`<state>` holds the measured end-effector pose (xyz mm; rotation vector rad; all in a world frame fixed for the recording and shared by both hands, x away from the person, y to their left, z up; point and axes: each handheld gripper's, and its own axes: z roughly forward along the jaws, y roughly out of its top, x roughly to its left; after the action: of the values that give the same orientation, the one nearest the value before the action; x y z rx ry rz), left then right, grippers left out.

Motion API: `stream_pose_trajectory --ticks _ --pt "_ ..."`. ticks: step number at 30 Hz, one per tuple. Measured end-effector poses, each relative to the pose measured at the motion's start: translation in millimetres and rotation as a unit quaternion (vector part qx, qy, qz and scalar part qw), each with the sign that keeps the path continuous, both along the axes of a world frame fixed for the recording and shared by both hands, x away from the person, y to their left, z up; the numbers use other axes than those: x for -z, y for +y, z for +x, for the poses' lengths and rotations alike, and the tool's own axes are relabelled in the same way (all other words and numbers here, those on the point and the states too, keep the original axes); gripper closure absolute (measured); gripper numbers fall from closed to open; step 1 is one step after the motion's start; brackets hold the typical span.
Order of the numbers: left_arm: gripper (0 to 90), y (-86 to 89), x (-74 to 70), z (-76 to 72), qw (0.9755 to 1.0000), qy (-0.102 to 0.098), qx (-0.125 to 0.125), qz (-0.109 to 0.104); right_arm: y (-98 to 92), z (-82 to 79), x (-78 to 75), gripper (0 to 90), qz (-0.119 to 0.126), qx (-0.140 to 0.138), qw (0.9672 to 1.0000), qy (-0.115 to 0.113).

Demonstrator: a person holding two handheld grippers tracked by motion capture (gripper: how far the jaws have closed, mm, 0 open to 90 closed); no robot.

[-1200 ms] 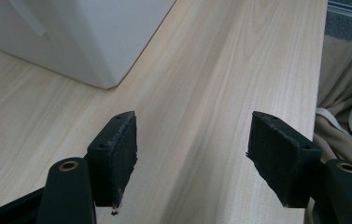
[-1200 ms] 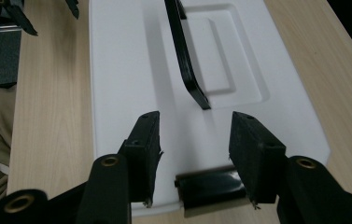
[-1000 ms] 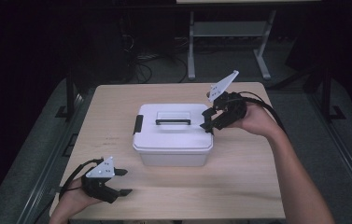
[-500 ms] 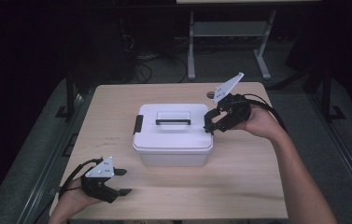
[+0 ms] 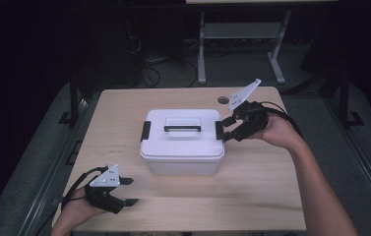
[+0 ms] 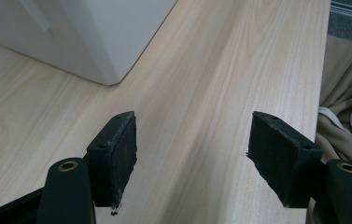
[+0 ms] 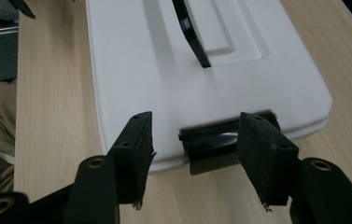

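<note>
A white lidded box (image 5: 183, 142) with a black handle (image 5: 182, 129) stands mid-table. Black latches sit at its left end (image 5: 145, 131) and its right end (image 5: 218, 130). My right gripper (image 5: 227, 130) is at the right end. In the right gripper view its jaws (image 7: 197, 149) straddle that latch (image 7: 211, 142) below the lid (image 7: 164, 70). They have just been opening, and a gap shows beside the left pad. My left gripper (image 5: 130, 191) rests near the table's front left corner, open and empty (image 6: 192, 154), with the box's corner (image 6: 94, 32) ahead.
The wooden table (image 5: 271, 196) ends close behind my left gripper at its front edge. A small round hole (image 5: 222, 100) marks the tabletop behind the box. A metal stand (image 5: 242, 34) is on the dark floor beyond the table.
The right gripper has shifted slightly at the box's right end. The left gripper and the box have stayed put.
</note>
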<state>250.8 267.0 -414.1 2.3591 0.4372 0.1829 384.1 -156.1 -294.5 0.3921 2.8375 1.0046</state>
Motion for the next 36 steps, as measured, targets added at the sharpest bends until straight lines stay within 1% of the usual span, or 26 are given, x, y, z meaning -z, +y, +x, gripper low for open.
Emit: stream_pose_trajectory --ticks 4,13,25,29,30,33,36 --pt "32.2 -0.7 0.3 0.0 1.0 0.0 0.001 0.001 -6.0 -2.2 4.0 44.8 0.001 0.005 1.0 0.003" --pt "32.2 -1.7 0.8 0.3 1.0 0.0 0.002 0.003 -18.1 -7.4 7.0 43.1 0.003 0.014 0.9999 0.002" --pt "32.1 -2.6 2.1 0.6 1.0 0.002 0.004 0.005 -32.0 -14.0 16.8 36.9 0.006 0.032 0.9994 0.008" --pt "32.1 -3.1 0.7 0.0 1.0 0.0 0.005 0.005 -36.0 -16.9 20.9 35.0 0.008 0.038 0.9992 0.011" --pt "32.1 -3.2 0.7 -0.1 1.0 0.0 0.005 0.004 -37.1 -17.4 21.6 34.6 0.008 0.037 0.9992 0.008" --pt "31.8 -3.0 0.9 0.4 1.0 0.002 0.003 0.005 -39.2 -19.4 22.6 34.1 0.007 0.041 0.9991 0.008" --pt "31.7 -2.0 0.3 0.2 1.0 0.0 0.0 0.002 -41.8 -20.4 24.1 33.6 0.008 0.043 0.999 0.009"
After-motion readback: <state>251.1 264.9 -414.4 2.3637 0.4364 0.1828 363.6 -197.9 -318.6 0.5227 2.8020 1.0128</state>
